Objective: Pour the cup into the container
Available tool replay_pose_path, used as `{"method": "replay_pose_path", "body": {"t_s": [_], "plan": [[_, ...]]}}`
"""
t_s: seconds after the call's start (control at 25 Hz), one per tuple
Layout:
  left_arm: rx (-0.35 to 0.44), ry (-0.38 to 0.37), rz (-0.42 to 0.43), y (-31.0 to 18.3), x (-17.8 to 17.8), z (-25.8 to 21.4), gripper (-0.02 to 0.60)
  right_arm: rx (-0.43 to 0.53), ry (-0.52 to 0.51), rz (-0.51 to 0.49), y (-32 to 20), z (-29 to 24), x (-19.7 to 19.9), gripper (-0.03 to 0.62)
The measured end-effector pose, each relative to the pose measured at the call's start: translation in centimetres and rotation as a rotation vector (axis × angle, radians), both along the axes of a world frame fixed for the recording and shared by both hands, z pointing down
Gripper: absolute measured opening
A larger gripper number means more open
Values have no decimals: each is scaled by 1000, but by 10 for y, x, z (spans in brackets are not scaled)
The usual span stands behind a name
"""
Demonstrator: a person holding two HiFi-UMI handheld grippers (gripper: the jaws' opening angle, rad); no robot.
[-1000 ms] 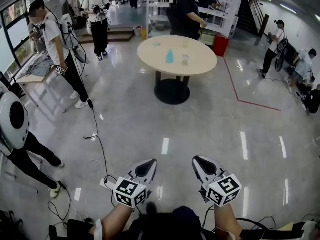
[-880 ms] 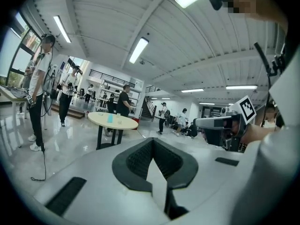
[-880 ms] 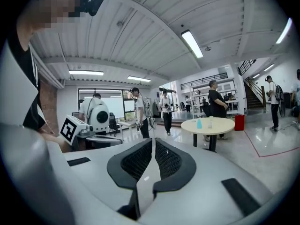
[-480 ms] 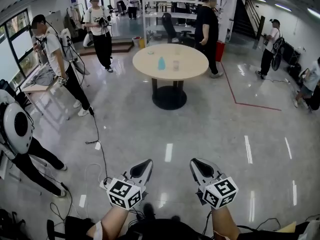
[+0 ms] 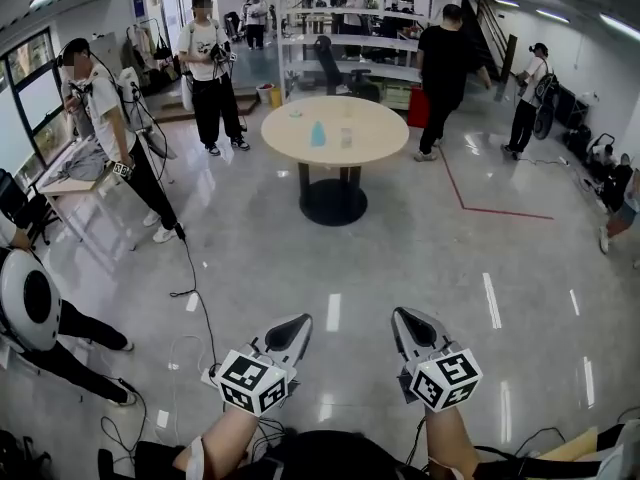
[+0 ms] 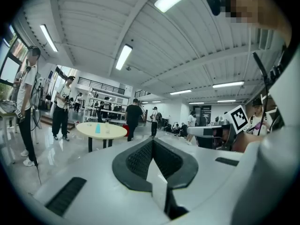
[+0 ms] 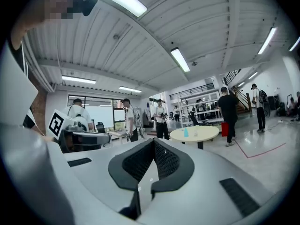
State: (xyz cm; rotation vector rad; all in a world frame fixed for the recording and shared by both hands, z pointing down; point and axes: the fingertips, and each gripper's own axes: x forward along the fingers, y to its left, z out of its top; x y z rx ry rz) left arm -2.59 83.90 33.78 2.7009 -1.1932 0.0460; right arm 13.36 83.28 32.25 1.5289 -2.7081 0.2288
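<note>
A: Where is there open room for moving?

B: The glossy grey floor [image 5: 400, 258] between the two grippers and the round table [image 5: 375, 148] is open. At the near left, cables [image 5: 196, 303] run over it, and a white power strip [image 5: 212, 372] lies just beside the left gripper [image 5: 296, 324]. At the right, a red line [image 5: 500, 211] makes a corner on the floor.

A: And people?

B: A person in a white shirt [image 5: 105, 98] stands at the left beside a low desk [image 5: 62, 181]. A second person in black trousers [image 5: 212, 78] is at the far left of the table. A third person in black [image 5: 443, 63] is at its far right. Shelves [image 5: 345, 28] stand behind the table.

A: How are the fingers?

B: Both grippers are side by side at the near edge and point toward the table. The left gripper has its jaws pressed together, with nothing in them. The right gripper [image 5: 404, 318] has just been closing its jaws. They meet, and nothing is between them.

A: Where is the task's thing?

B: It is well apart from both grippers, on the table top. A small blue thing [image 5: 317, 134] and a small clear thing [image 5: 345, 138] stand there just beside each other, near the middle. I cannot tell which is the cup and which is the container — both are too small.
</note>
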Motion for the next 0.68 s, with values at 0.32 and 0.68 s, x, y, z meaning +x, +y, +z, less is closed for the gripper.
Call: {"method": "replay_pose_path", "body": {"t_s": [0.32, 0.68], "plan": [[-1, 16, -5, 2, -34, 1, -8, 13, 42, 0, 7, -2, -33, 6], [0, 27, -23, 5, -43, -14, -8, 4, 43, 27, 3, -16, -32, 5]]}}
